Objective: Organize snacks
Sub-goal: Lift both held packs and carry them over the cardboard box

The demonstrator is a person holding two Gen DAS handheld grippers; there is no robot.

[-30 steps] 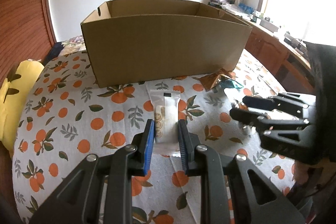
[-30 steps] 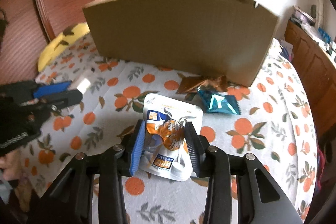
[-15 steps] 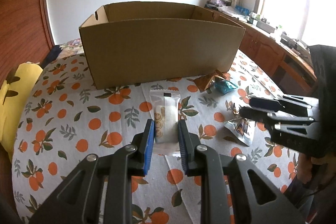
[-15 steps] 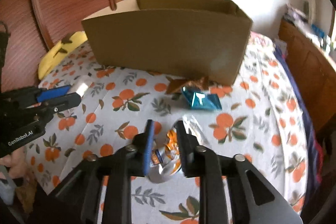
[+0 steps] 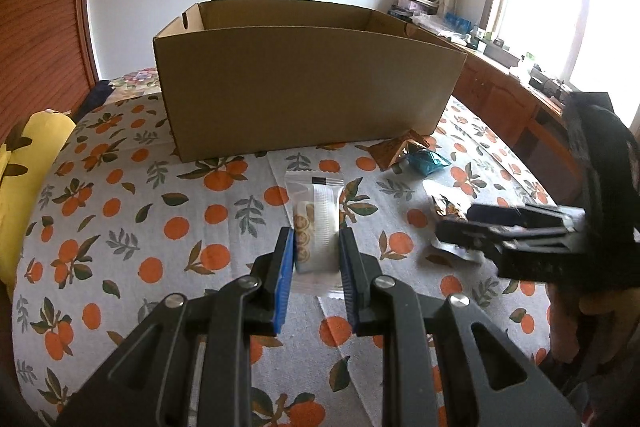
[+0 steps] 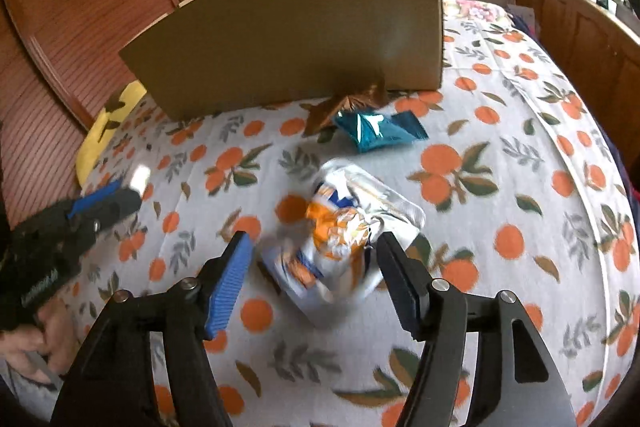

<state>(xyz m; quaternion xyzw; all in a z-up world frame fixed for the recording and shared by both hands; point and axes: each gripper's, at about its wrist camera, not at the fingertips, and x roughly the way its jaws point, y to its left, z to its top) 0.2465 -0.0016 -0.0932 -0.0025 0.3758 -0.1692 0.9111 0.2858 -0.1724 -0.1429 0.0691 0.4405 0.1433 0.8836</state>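
We hold the light, crushable biscuit pack [image 5: 316,227] near the box [image 5: 304,83] w/ left gripper [image 5: 316,259] at its sides, right gripper [image 6: 316,263] wide over the soft pouch [image 6: 344,231].

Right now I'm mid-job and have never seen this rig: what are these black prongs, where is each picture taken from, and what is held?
The prongs are two-finger grippers, one in each of a person's hands, each carrying a fisheye camera looking along its fingers. In the left wrist view, the left gripper is shut on a clear biscuit packet. In the right wrist view, the right gripper is open around a white-and-orange pouch, blurred, so contact is unclear. On the orange-print cloth also lie a teal packet, a brown wrapper and a cardboard box.
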